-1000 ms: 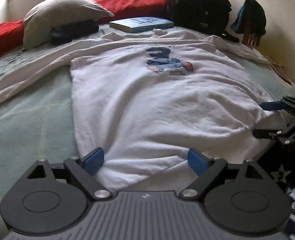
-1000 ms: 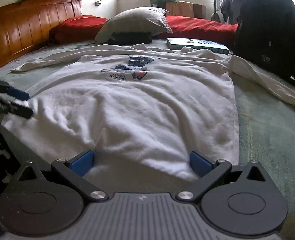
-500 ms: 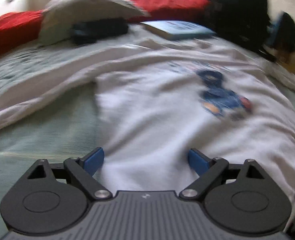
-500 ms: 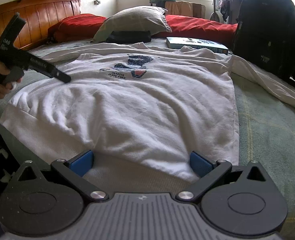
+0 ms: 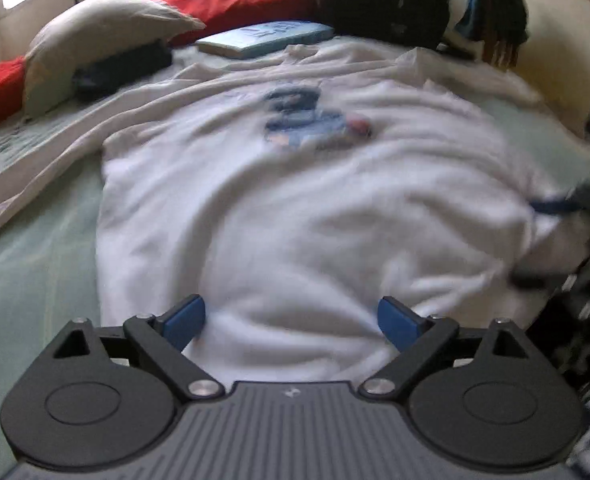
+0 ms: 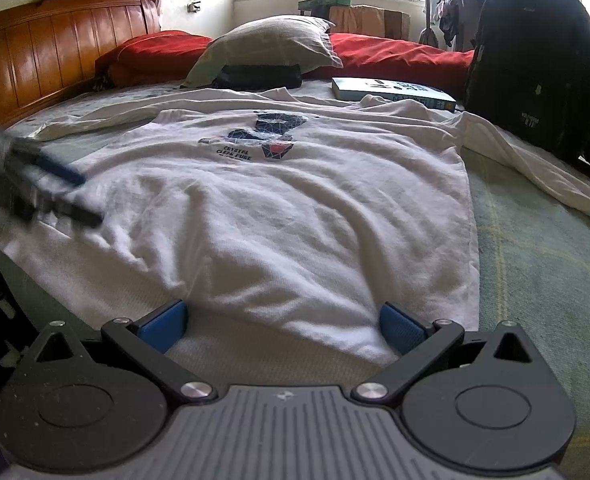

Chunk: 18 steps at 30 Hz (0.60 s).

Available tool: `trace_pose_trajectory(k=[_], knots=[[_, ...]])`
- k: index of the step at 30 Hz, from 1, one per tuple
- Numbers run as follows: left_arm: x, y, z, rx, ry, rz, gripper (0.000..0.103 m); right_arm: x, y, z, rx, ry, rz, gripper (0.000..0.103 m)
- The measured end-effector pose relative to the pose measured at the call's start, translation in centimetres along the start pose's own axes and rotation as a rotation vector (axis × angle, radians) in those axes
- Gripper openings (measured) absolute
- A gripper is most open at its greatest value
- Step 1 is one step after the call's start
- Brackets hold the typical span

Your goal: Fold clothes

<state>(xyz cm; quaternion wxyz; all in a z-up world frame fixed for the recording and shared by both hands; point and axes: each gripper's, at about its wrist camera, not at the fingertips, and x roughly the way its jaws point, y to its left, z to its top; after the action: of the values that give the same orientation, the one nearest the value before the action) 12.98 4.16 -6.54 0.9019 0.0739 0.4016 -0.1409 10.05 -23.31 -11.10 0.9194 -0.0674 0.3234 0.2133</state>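
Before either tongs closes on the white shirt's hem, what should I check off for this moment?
1. White shirt lies flat, print up: ok.
2. Left tongs open: ok.
3. Right tongs open: ok.
4. Hem between right tongs' pads: ok.
5. Left view sharp enough to judge hem contact: not ok, blurred.
6. Book clear of the shirt's collar: cannot tell.

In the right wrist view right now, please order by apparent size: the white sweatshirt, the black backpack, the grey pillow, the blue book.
Largest to smallest, as they look:
1. white sweatshirt, also nearest the camera
2. black backpack
3. grey pillow
4. blue book
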Motion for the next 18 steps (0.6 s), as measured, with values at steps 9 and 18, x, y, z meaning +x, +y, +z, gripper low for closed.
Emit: trace_pose_trajectory(k=[9,18], knots=[[-4.0,-2.0,-0.3,0.156,-0.085,0.088,0.094,-2.9,2.2,0.1,-0.251,-0.034,-0.014,0.103],[-3.0,-7.5,-3.2,0.411,-0.055,-0.006,0.094,-1.4,5.2,-0.8,-0.605,0.000,-0.020,0.103]])
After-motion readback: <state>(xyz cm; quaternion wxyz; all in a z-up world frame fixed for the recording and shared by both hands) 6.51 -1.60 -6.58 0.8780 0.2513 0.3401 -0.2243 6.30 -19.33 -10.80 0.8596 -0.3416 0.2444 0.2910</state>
